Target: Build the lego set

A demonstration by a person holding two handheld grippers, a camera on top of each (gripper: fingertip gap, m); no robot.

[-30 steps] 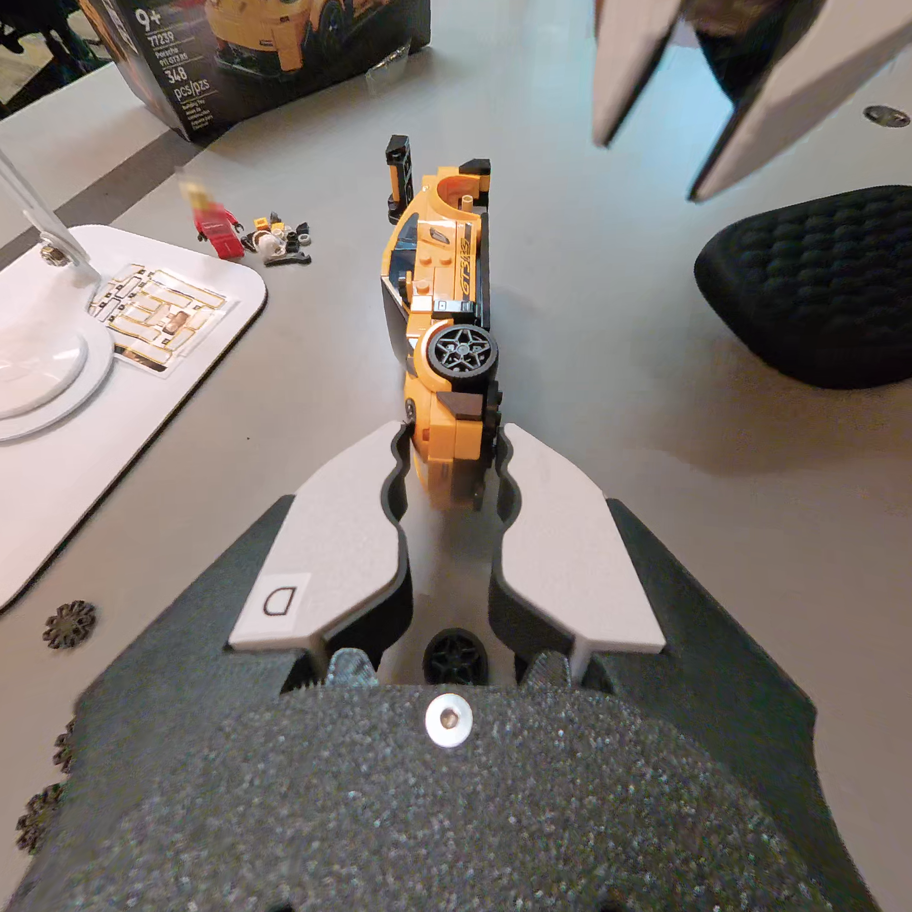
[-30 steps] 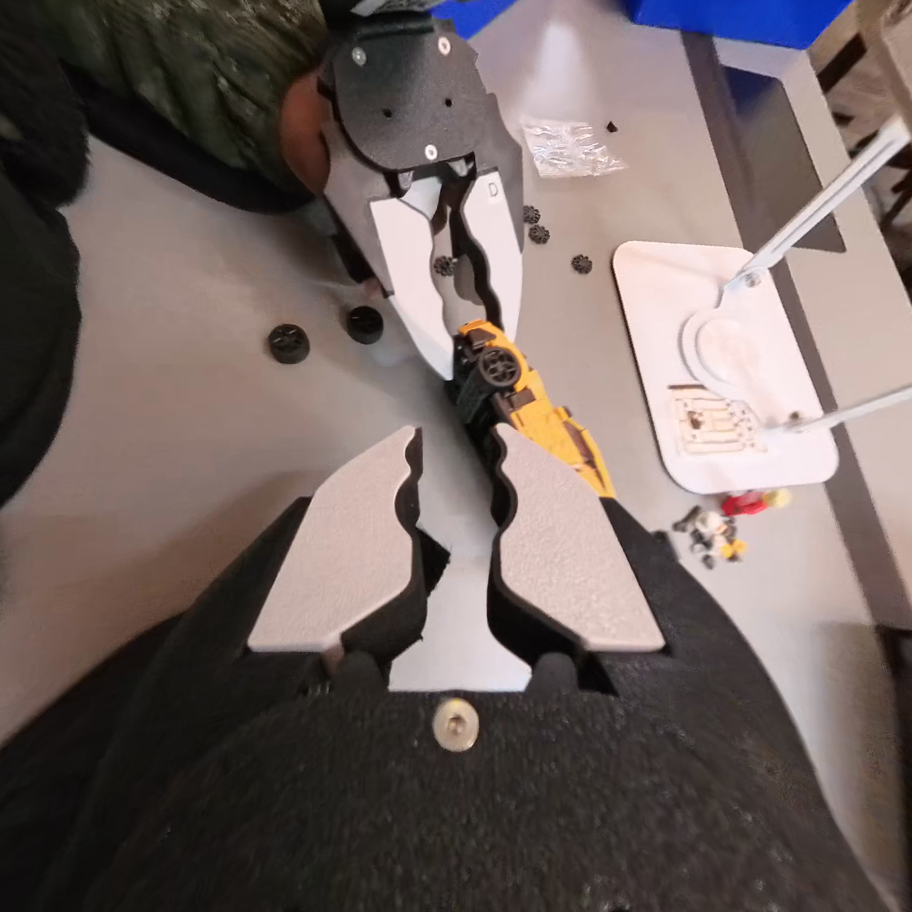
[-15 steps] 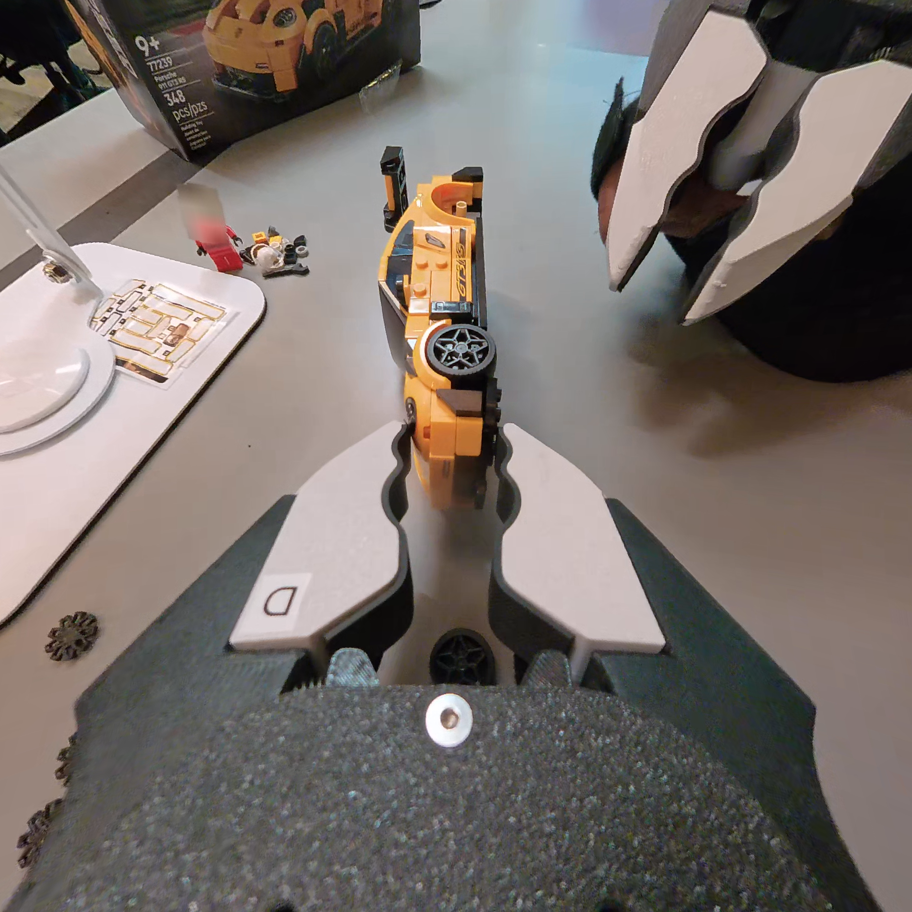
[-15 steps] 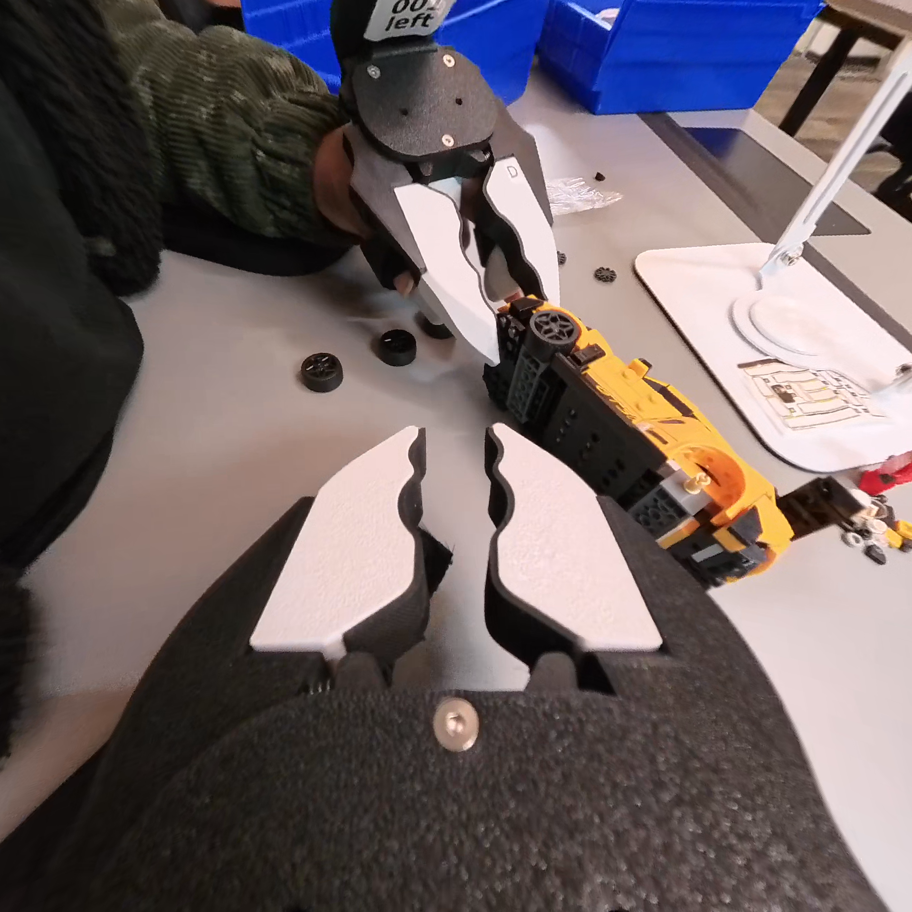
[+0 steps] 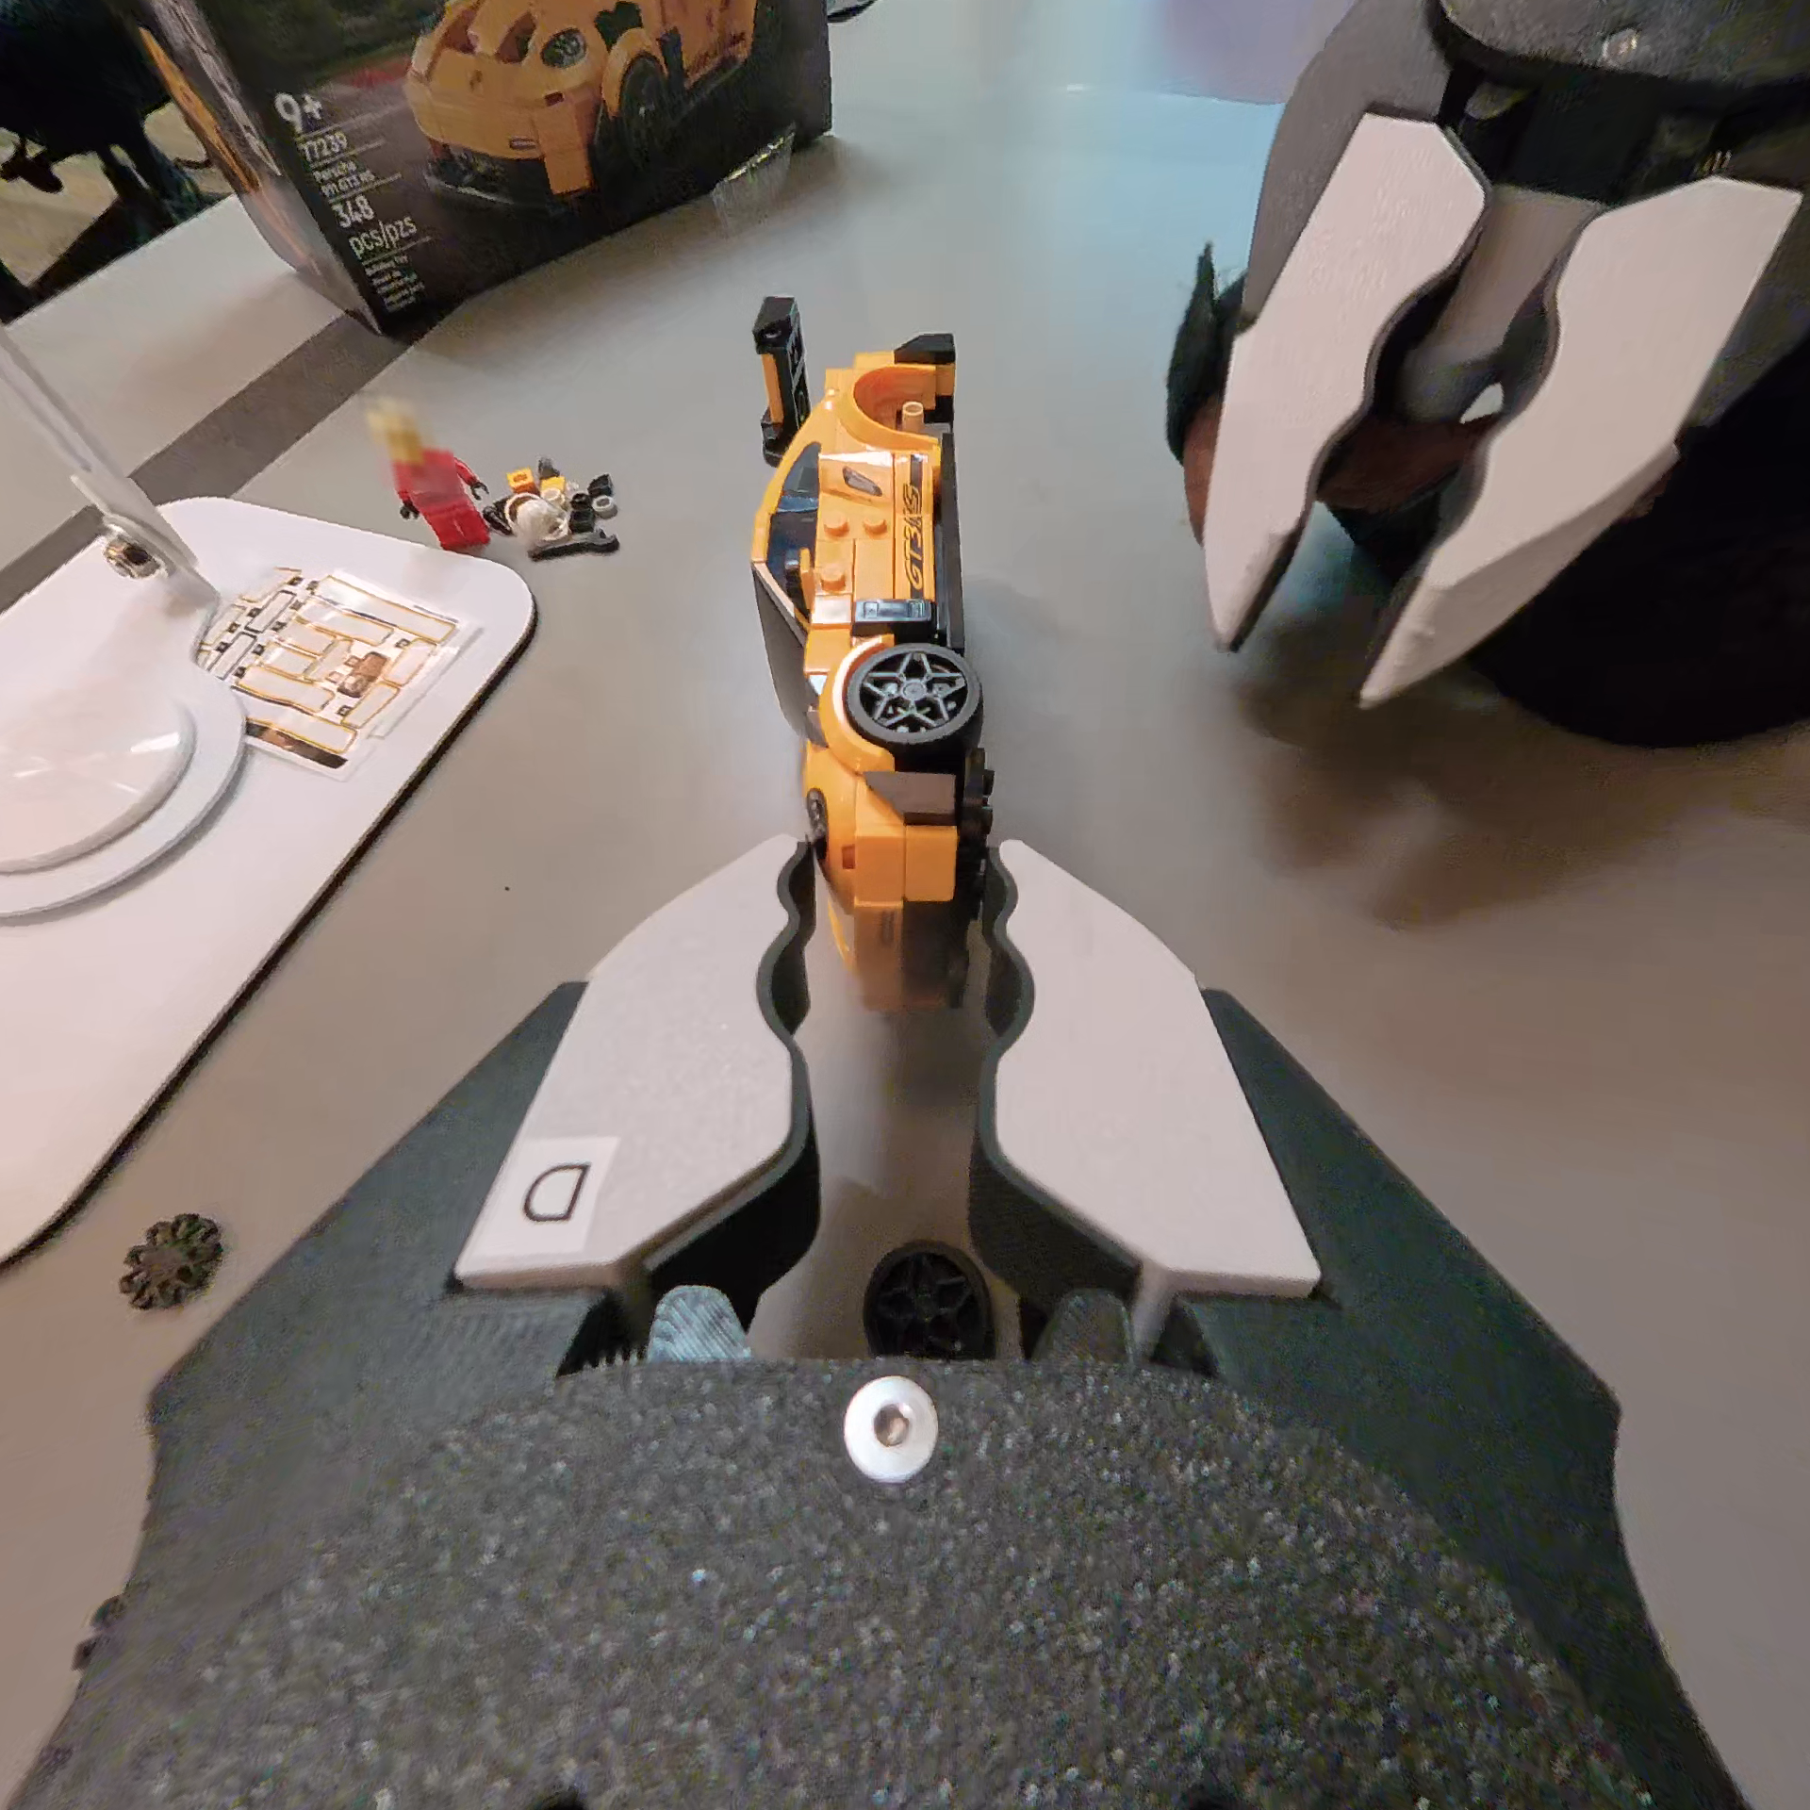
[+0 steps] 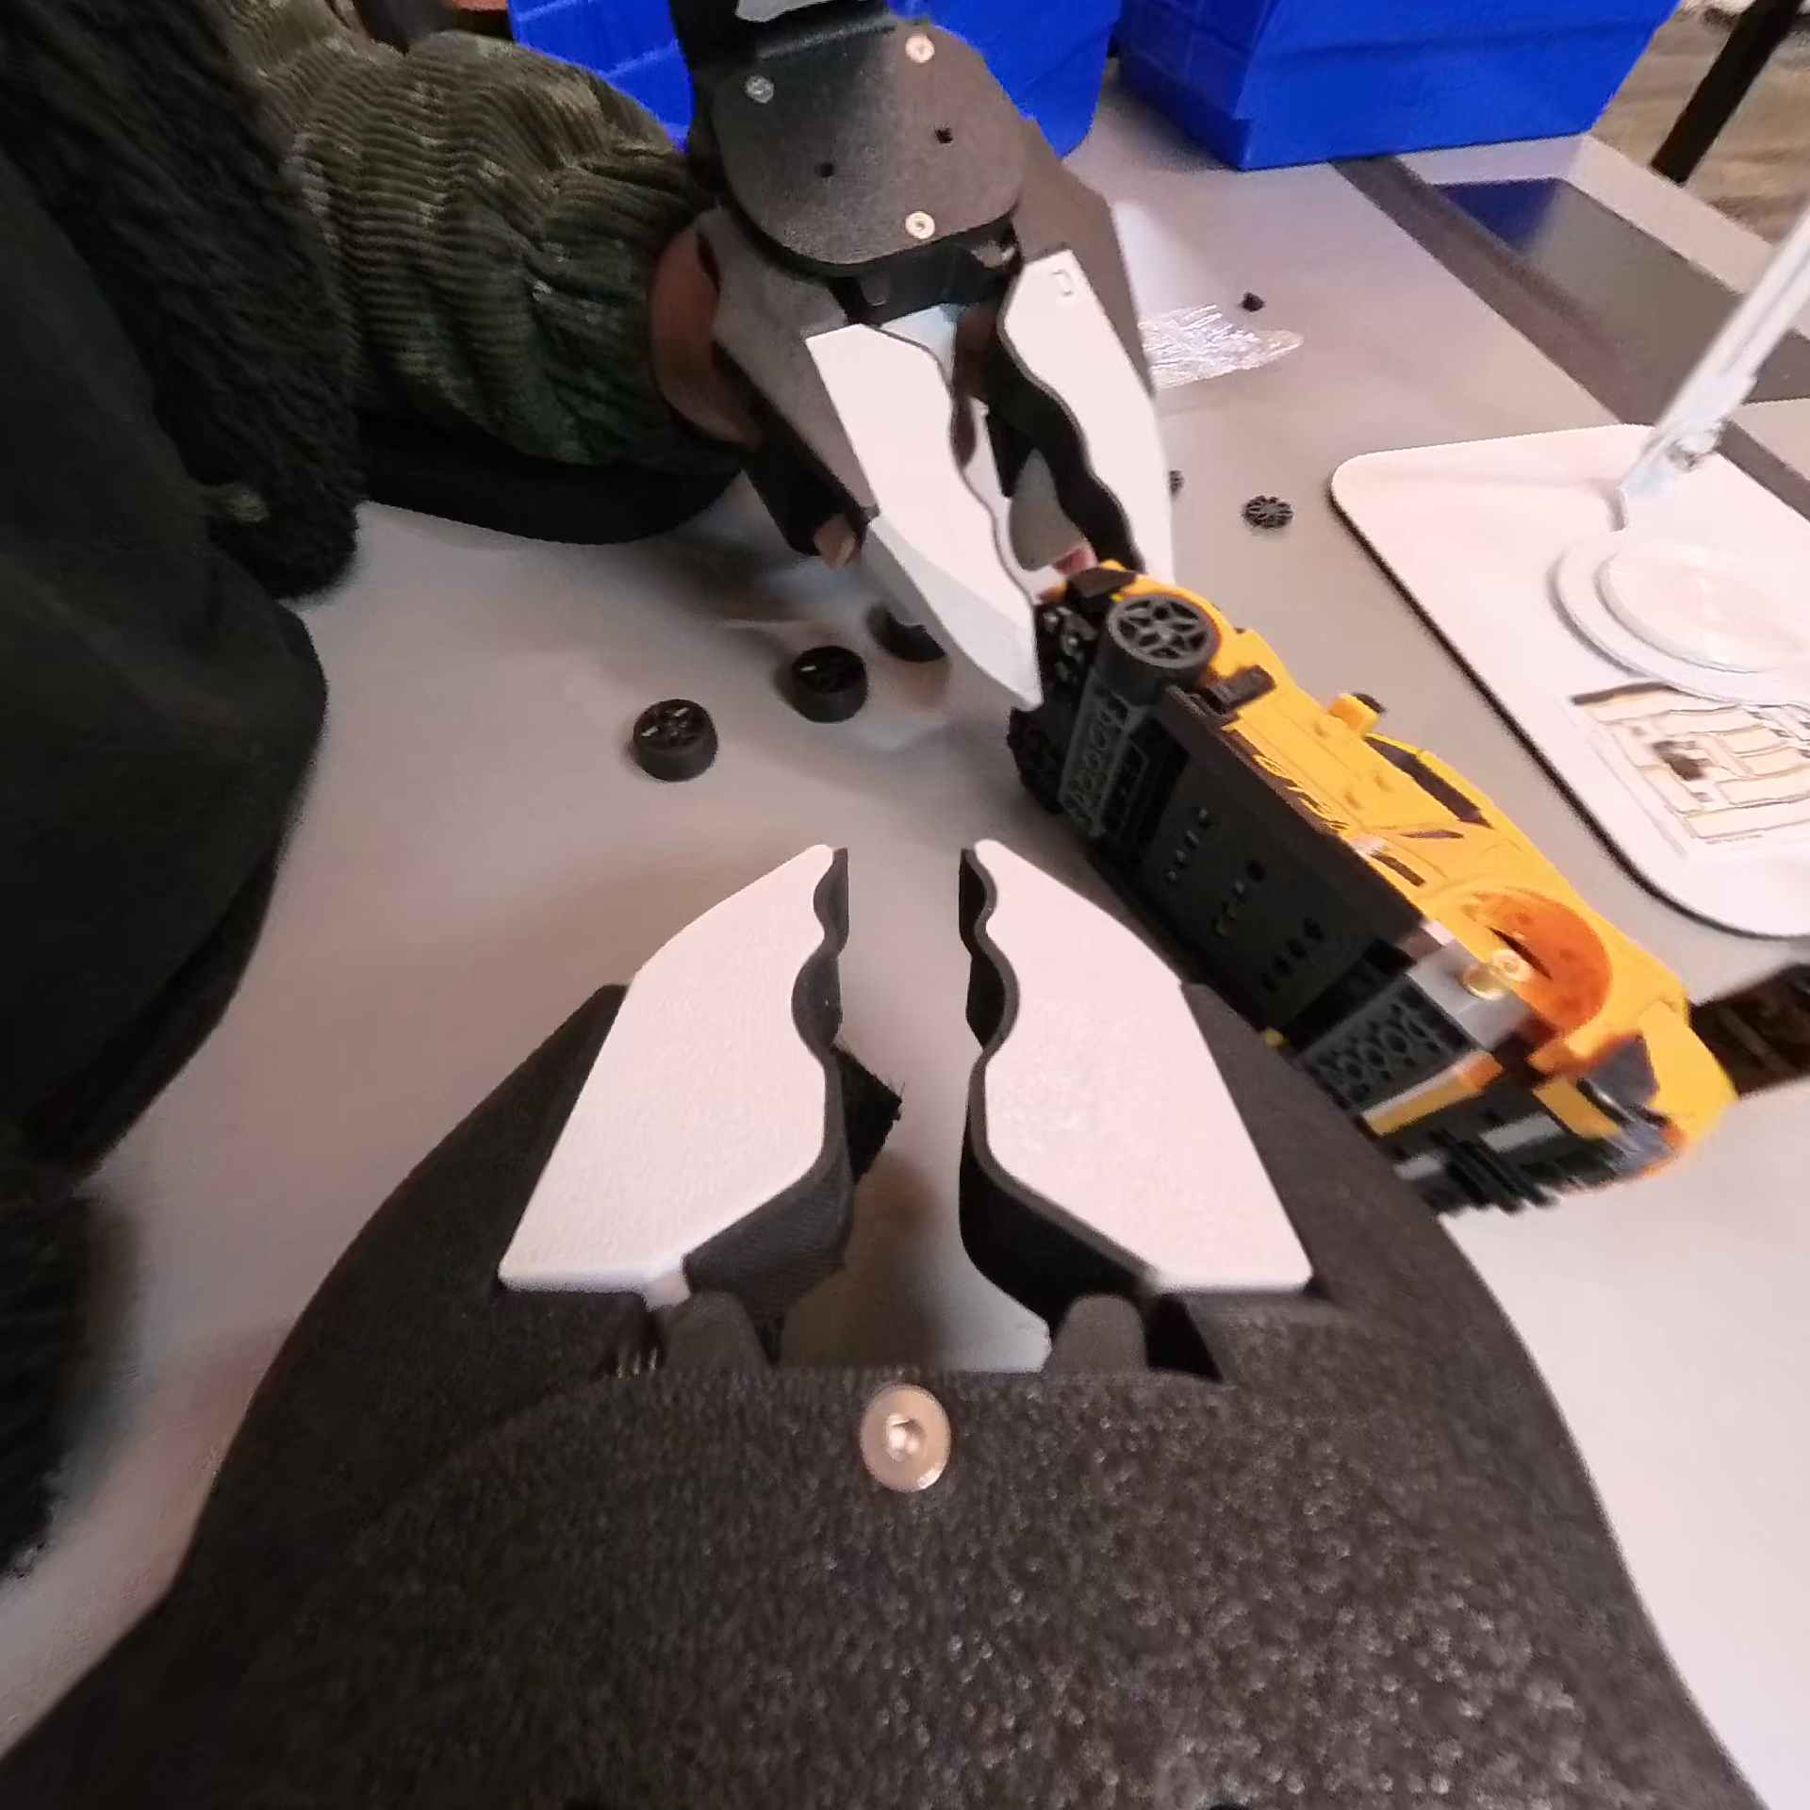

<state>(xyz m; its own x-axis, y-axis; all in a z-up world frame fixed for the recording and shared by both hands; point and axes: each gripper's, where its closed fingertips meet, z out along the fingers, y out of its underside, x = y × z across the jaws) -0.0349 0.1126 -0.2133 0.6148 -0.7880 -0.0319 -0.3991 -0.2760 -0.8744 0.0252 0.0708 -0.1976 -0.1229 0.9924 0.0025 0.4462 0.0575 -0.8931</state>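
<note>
An orange and black lego car (image 5: 862,588) lies on its side on the grey table, with one black wheel (image 5: 911,690) fitted near its front. My left gripper (image 5: 896,862) is shut on the car's front end, one finger against each side. It also shows in the right wrist view (image 6: 1087,627), at the car's (image 6: 1273,833) far end. My right gripper (image 6: 903,862) is open and empty, low over the table beside the car's black underside. It shows in the left wrist view (image 5: 1298,666) to the right of the car. Loose wheels (image 6: 674,739) (image 6: 828,683) lie near the left gripper.
The lego box (image 5: 509,147) stands at the back left. A white stand base (image 5: 118,881) carries a sticker sheet (image 5: 323,656). A red minifigure (image 5: 436,480) and small parts (image 5: 558,509) lie beside it. Blue bins (image 6: 1371,78) and a person's green sleeve (image 6: 441,255) are behind.
My right gripper has come down from above to table height beside the car. My left gripper and the car have stayed in place.
</note>
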